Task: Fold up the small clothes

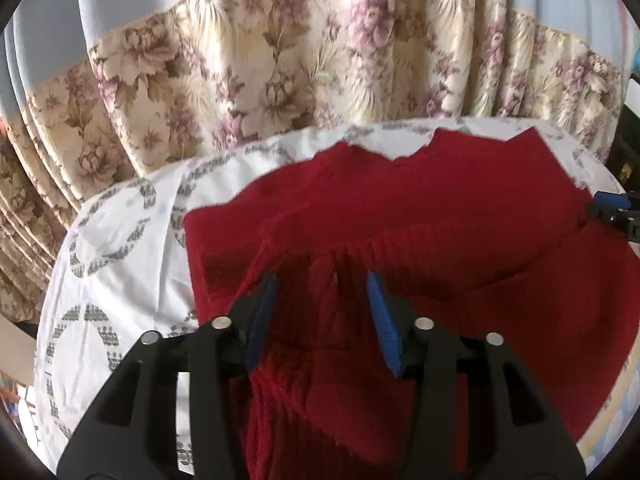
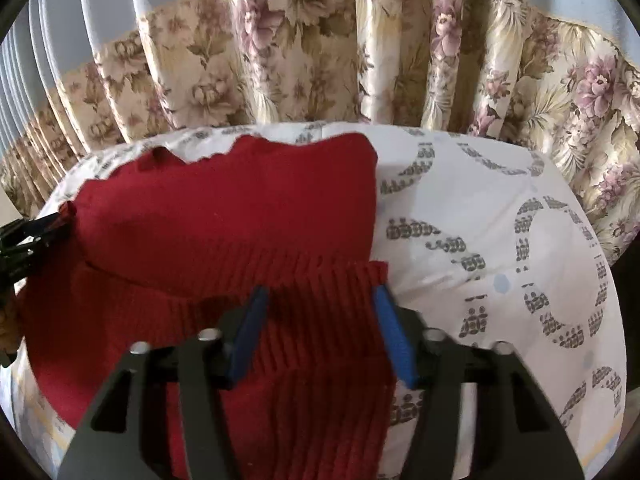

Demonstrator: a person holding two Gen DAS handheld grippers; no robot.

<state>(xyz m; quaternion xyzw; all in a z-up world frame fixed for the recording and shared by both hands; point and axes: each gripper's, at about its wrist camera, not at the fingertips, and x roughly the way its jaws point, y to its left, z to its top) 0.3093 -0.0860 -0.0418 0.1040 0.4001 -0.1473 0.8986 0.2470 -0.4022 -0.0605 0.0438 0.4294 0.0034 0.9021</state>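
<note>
A dark red knitted garment lies on a white patterned sheet, folded over itself with a ribbed band across it. It also shows in the right wrist view. My left gripper is open, its blue pads on either side of a bunched ribbed part at the garment's left. My right gripper is open over the ribbed band at the garment's right end. The right gripper shows at the right edge of the left wrist view; the left gripper shows at the left edge of the right wrist view.
A floral curtain hangs close behind the sheet-covered surface, with pale blue fabric above it. The white sheet extends to the right of the garment and drops off at its curved edges.
</note>
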